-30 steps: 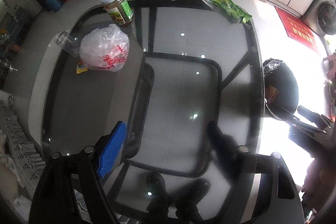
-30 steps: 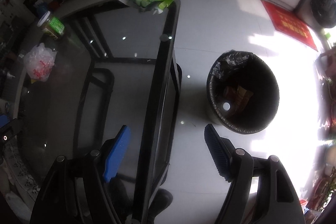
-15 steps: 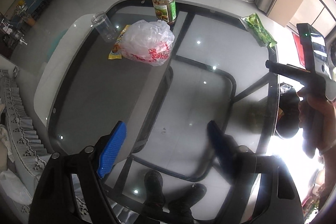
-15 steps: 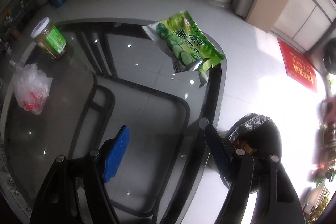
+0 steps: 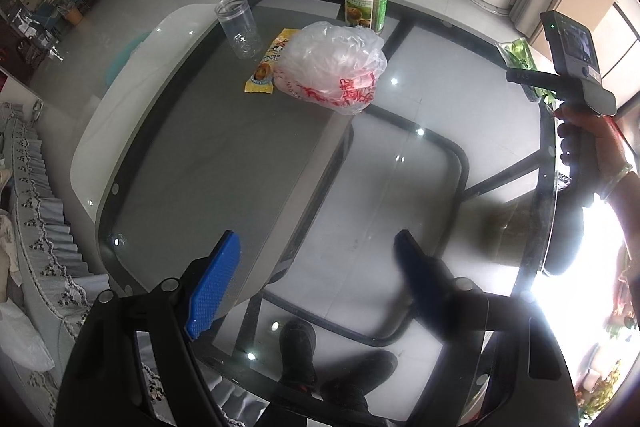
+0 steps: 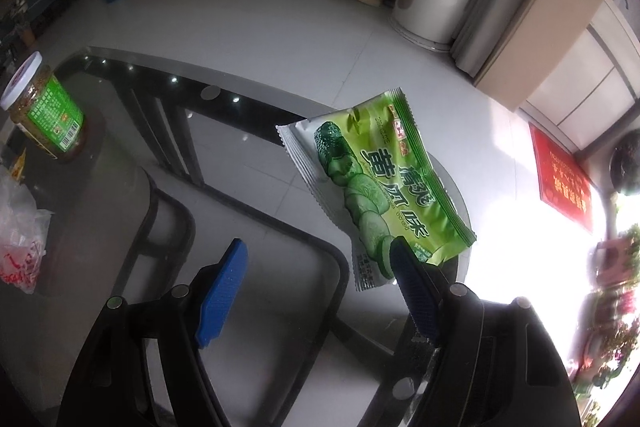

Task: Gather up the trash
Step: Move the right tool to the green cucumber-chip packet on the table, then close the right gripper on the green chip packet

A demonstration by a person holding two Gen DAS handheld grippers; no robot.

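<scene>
From the left wrist view, the left gripper [image 5: 316, 267] hung over the near part of the glass surface [image 5: 224, 163], its jaws spread with only bare glass showing between them. Nothing was held there. Farther off lay a crumpled plastic bag [image 5: 332, 67], resting partly on a yellow wrapper [image 5: 266, 67]; just beside them stood an empty clear jar [image 5: 238, 27] and, behind the bag, a lidded jar with a green label [image 5: 366, 1]. The bag and wrapper looked like the rubbish on this side, so the left gripper seemed poised to go for them. At the right edge of this view a hand [image 5: 588, 143] gripped the other tool's handle, aimed at the far corner.

From the right wrist view, the right gripper [image 6: 320, 271] pointed down at a green snack packet [image 6: 384, 187] lying flat at the rounded corner of the surface, 1 end reaching toward the rim. Its jaws were spread and empty; the dark finger overlapped the packet's near end, though contact could not be told. Lying flat on glass, the packet probably called for a low, pinching approach at its crimped edge. The green-labelled jar and the bag sat well apart at the left.
</scene>
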